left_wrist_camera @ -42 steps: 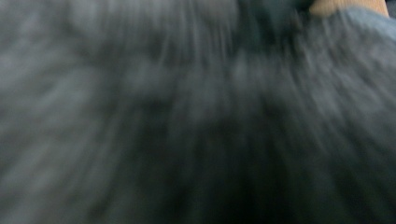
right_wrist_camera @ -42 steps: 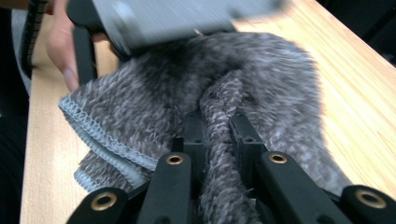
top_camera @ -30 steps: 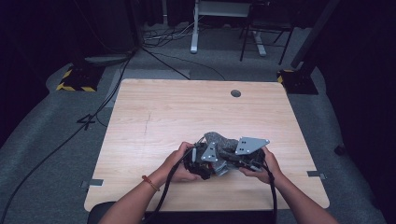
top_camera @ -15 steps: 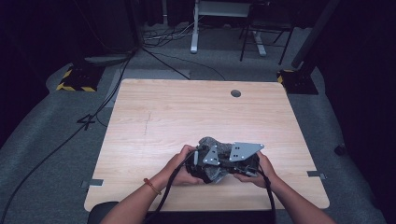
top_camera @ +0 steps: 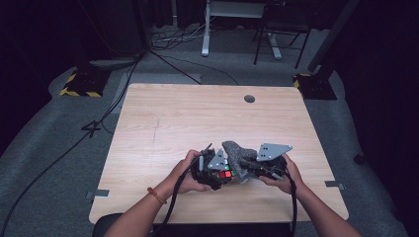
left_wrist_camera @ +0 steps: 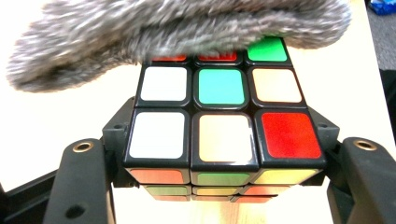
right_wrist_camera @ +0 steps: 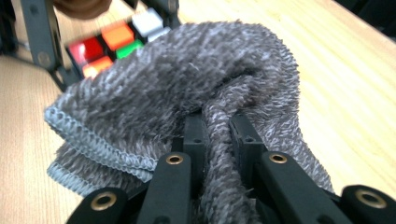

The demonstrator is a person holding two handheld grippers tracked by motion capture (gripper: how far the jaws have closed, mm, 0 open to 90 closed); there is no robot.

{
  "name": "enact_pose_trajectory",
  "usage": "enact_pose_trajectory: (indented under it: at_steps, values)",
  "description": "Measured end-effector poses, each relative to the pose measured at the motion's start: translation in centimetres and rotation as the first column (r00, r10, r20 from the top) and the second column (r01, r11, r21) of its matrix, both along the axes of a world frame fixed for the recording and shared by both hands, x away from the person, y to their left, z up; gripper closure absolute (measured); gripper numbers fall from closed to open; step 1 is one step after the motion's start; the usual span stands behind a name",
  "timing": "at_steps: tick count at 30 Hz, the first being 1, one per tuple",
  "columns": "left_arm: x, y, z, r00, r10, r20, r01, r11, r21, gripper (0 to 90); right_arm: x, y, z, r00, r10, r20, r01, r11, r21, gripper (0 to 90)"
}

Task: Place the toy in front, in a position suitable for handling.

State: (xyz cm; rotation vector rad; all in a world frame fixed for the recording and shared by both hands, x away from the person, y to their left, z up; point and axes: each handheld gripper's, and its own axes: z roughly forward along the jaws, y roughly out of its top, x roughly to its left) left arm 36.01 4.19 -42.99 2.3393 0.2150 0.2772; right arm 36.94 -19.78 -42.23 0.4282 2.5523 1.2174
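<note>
Clamped by its side faces between the left hand-held gripper's point(left_wrist_camera: 219, 186) jaws, the rigid, slick-faced puzzle cube point(left_wrist_camera: 219, 126) needs that firm grip, while the right hand-held gripper point(right_wrist_camera: 219, 135) pinches the limp, light grey cloth point(right_wrist_camera: 187, 84) draped over the cube's far edge.

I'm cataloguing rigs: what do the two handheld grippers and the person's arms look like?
Both the left gripper and the right gripper are black, each topped by a grey three-cornered plate with small holes. Their black jaws carry brass-ringed holes. A black cable trails from each. The forearms are bare; an orange wristband circles the left wrist.

High overhead, two close views sharing cloth point(top_camera: 239, 156)
</note>
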Motion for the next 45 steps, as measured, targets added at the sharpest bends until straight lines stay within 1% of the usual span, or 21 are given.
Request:
enact_pose_trajectory:
  at_steps: [2,4,6,9,10,11,13,14,15,16,19,22,24,27,31,34,36,38,39,42,45]
  values:
    - [0.0,0.3,0.3,1.0,0.003,0.003,-0.003,0.9999,-0.013,33.9,0.0,0.2,-0.2,0.9999,0.009,-0.01,-0.009,1.0,0.0,79.5]
    - [0.0,0.4,0.4,0.9999,0.001,0.016,-0.001,1.0,-0.004,33.9,-0.2,0.5,-0.2,0.9998,0.018,-0.005,-0.018,0.9998,-0.006,79.4]
    - [-0.1,0.3,0.3,0.9997,0.01,0.021,-0.01,0.9999,0.013,33.9,-0.5,0.6,0.1,0.9995,0.022,0.023,-0.021,0.9997,-0.014,79.5]
    - [0.1,0.3,0.2,0.9998,0.021,0.007,-0.021,0.9996,0.017,33.9,-0.9,0.4,0.8,0.9987,0.028,0.044,-0.029,0.9989,0.037,79.4]
    - [0.2,0.1,0.1,0.9998,0.022,0.002,-0.022,0.9993,0.031,33.9,-1.2,0.5,1.1,0.998,0.028,0.057,-0.031,0.9981,0.052,79.4]
    - [0.1,-0.2,0.0,0.9996,0.027,0.007,-0.028,0.9986,0.045,33.9,-1.4,0.5,1.3,0.9971,0.046,0.061,-0.051,0.9956,0.078,79.3]
    - [0.0,-0.9,-0.3,0.9999,0.015,0.007,-0.015,0.9977,0.066,33.9,-2.0,0.8,1.8,0.9901,0.125,0.064,-0.133,0.9808,0.143,79.3]
    - [-0.2,-1.3,-0.3,0.9999,-0.001,0.012,0.0,0.9977,0.068,33.9,-2.3,1.4,1.9,0.988,0.139,0.066,-0.147,0.981,0.127,79.3]
    - [-0.4,-1.7,-0.3,0.9998,-0.013,0.016,0.012,0.9976,0.068,33.9,-2.7,2.1,1.9,0.987,0.139,0.08,-0.145,0.9865,0.075,79.3]
    - [-0.6,-2.0,-0.4,0.9996,-0.013,0.024,0.011,0.9968,0.079,33.9,-3.0,2.8,1.8,0.9847,0.145,0.096,-0.149,0.988,0.039,79.3]
    - [-0.4,-2.1,-0.8,0.9999,-0.003,0.013,0.002,0.9971,0.077,33.9,-3.0,3.5,1.6,0.9867,0.14,0.084,-0.142,0.9894,0.028,79.3]
    - [-0.4,-2.0,-0.7,0.9999,0.004,0.015,-0.005,0.9967,0.081,33.9,-2.8,3.4,1.5,0.9884,0.115,0.1,-0.116,0.9931,0.012,79.3]
    - [-0.4,-1.9,-0.7,0.9999,0.0,0.015,-0.001,0.9963,0.086,33.9,-2.4,3.0,1.5,0.9888,0.092,0.117,-0.092,0.9958,-0.002,79.3]
    - [-0.5,-1.6,-0.5,0.9997,0.005,0.025,-0.007,0.9956,0.094,33.9,-1.2,1.7,1.2,0.9952,0.041,0.089,-0.043,0.9988,0.025,79.2]
    - [-0.5,-0.7,0.3,0.9981,0.025,0.055,-0.029,0.9975,0.064,33.9,-0.2,-0.1,0.7,0.9988,-0.001,0.05,-0.002,0.9989,0.047,79.2]
    - [-0.2,-0.1,0.7,0.998,0.039,0.05,-0.04,0.9988,0.027,34.0,-0.5,-0.4,0.5,0.999,0.006,0.044,-0.008,0.9987,0.051,79.1]
    - [0.0,0.3,0.8,0.9982,0.043,0.042,-0.044,0.9989,0.015,33.9,-1.0,0.0,0.4,0.9985,0.031,0.044,-0.033,0.9981,0.053,79.1]
    - [0.1,0.5,0.8,0.999,0.035,0.028,-0.035,0.9994,-0.008,33.9,-1.4,0.5,0.5,0.9973,0.041,0.062,-0.044,0.998,0.045,79.1]
    - [0.0,0.6,0.8,0.9992,0.035,0.021,-0.035,0.9991,-0.022,33.9,-1.5,0.5,0.6,0.9974,0.042,0.058,-0.046,0.9974,0.056,79.1]
    - [-0.2,0.8,1.0,0.9994,0.018,0.028,-0.016,0.9987,-0.049,33.9,-1.5,0.3,0.8,0.9979,0.047,0.044,-0.051,0.9953,0.082,78.8]
    - [-0.6,0.7,1.4,0.9988,-0.016,0.046,0.02,0.9964,-0.083,33.9,-1.1,0.2,0.4,0.9981,0.029,0.054,-0.032,0.9976,0.062,78.5]
